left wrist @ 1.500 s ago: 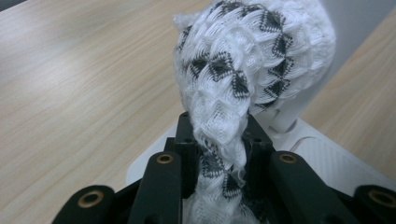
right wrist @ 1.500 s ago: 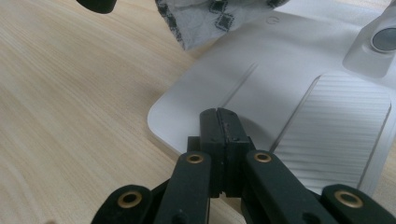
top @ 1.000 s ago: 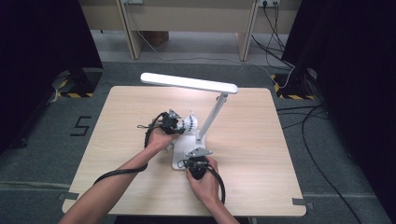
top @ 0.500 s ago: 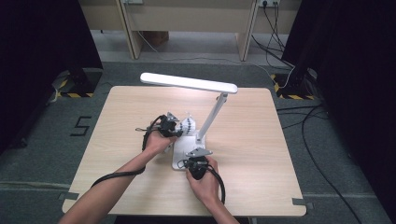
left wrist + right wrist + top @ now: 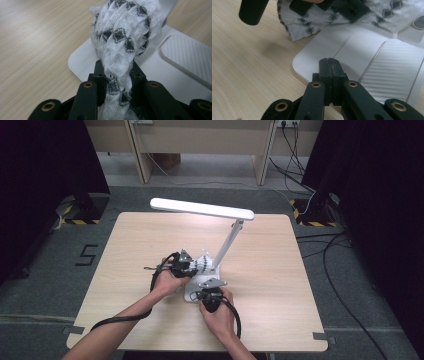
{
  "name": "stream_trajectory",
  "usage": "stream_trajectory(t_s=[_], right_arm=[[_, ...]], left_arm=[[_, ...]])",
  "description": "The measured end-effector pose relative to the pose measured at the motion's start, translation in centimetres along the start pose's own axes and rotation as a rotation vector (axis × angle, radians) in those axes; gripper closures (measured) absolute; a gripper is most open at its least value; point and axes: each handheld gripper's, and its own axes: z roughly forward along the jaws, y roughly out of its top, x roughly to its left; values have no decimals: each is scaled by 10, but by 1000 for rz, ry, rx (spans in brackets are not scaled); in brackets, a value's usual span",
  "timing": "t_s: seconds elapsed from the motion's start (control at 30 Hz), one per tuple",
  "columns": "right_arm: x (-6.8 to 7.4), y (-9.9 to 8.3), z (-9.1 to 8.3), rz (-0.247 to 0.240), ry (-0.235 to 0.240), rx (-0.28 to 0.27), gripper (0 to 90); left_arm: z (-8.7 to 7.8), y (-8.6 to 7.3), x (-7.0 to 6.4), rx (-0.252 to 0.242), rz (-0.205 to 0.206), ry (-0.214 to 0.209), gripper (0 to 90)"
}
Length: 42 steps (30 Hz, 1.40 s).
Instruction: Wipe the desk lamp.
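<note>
We see the left gripper (image 5: 116, 75) clamped on a white cloth with black diamonds (image 5: 125, 32), pressing it onto the white lamp base (image 5: 175, 67) near the lamp's stem. The right gripper (image 5: 332, 65), jaws closed and empty, rests over the base's near corner.

Left tongs (image 5: 116, 75) clamped, right tongs (image 5: 331, 65) closed empty

A white-and-black patterned cloth (image 5: 203, 263) is held just ahead of the left gripper (image 5: 189, 265), against the foot of a white desk lamp (image 5: 231, 240). The right gripper (image 5: 209, 290) is set on the lamp's base (image 5: 192, 294), just behind and beside the left one.
</note>
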Motion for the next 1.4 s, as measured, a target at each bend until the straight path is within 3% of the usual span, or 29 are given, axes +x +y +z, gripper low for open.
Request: stream_trajectory(t_s=[0.4,0.63,0.97,1.17,1.4], right_arm=[[0,0,-1,-15,1,0,880],[-3,4,-17,-18,-9,-24,880],[-29,-1,-32,61,-74,-32,858],[-48,-7,-37,121,-117,-26,853],[-55,-14,-34,135,-125,0,864]], left_arm=[[-11,-11,-18,-4,45,-36,723],[-14,-14,-22,-9,51,-37,722],[-21,-21,-32,-17,76,-64,720],[-23,-23,-34,-22,67,-68,720],[-25,-24,-38,-18,79,-80,720]])
